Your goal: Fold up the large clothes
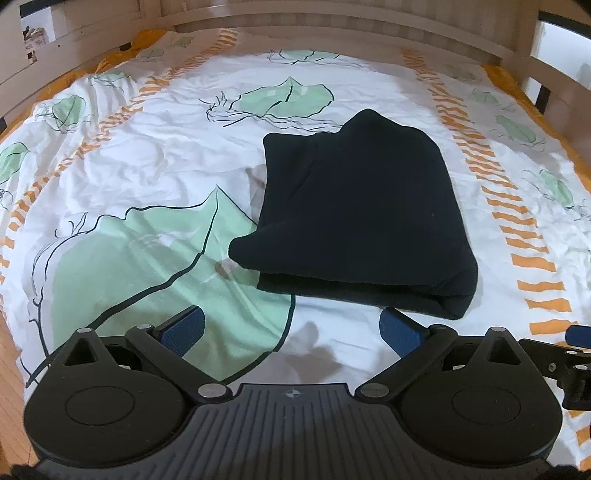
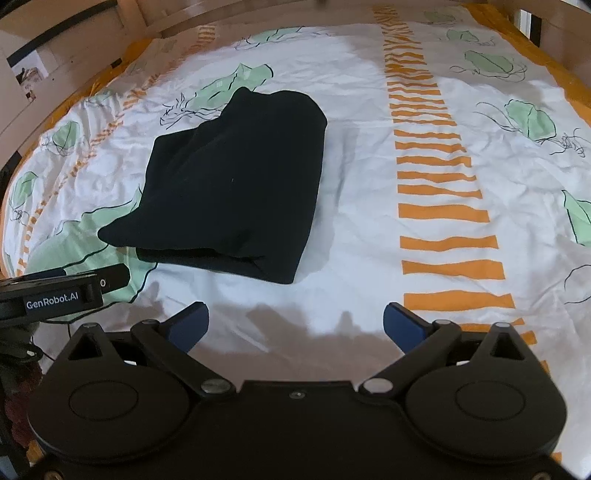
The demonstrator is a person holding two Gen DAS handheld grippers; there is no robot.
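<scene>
A black garment (image 1: 362, 214) lies folded into a thick, roughly rectangular bundle on the bed; the right wrist view shows it (image 2: 232, 184) left of centre. My left gripper (image 1: 291, 326) hovers open just in front of the bundle's near edge, nothing between its blue pads. My right gripper (image 2: 295, 323) is open too, held over bare sheet to the right of the bundle's near corner. Each gripper shows in the other's view: the right one (image 1: 561, 354) at the right edge, the left one (image 2: 66, 288) at the left edge.
The bed carries a white sheet (image 1: 147, 155) printed with green leaves and orange dashed stripes (image 2: 439, 192). A wooden bed frame (image 1: 332, 26) runs along the far side and both ends. Wooden floor (image 1: 11, 354) shows at the near left.
</scene>
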